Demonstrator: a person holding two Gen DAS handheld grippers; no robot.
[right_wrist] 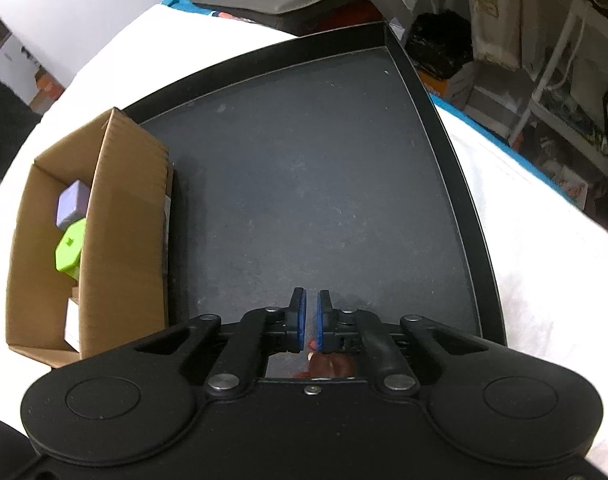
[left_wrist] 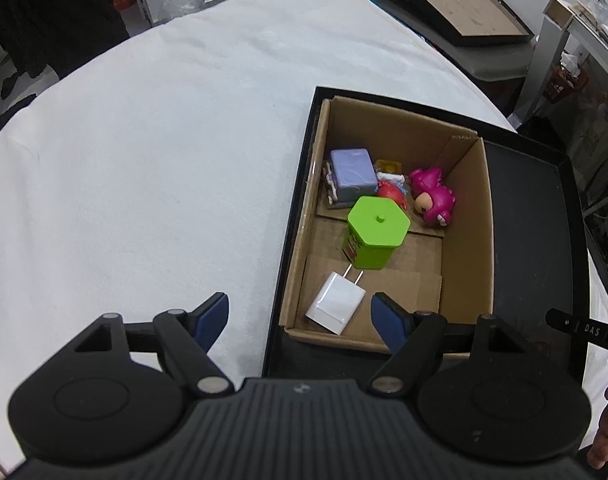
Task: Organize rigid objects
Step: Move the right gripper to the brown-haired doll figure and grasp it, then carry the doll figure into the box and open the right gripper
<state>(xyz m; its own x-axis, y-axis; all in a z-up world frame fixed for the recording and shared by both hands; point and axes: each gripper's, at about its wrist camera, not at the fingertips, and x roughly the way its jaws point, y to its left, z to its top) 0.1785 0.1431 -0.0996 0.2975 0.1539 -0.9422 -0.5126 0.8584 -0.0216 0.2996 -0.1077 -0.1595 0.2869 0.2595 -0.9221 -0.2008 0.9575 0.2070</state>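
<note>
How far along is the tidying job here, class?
Done: the charger, green tub, purple cube and pink toy already lie in the box. In hand: nothing; the left gripper is open above the box's near edge, the right gripper nearly shut on nothing over the tray. Left: no loose items show, so it looks nearly finished.

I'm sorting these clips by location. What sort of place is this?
Likely a cluttered workroom or storage room, not a tidy home: a white-covered table, a white shelving rack and boxes on the floor behind it.
</note>
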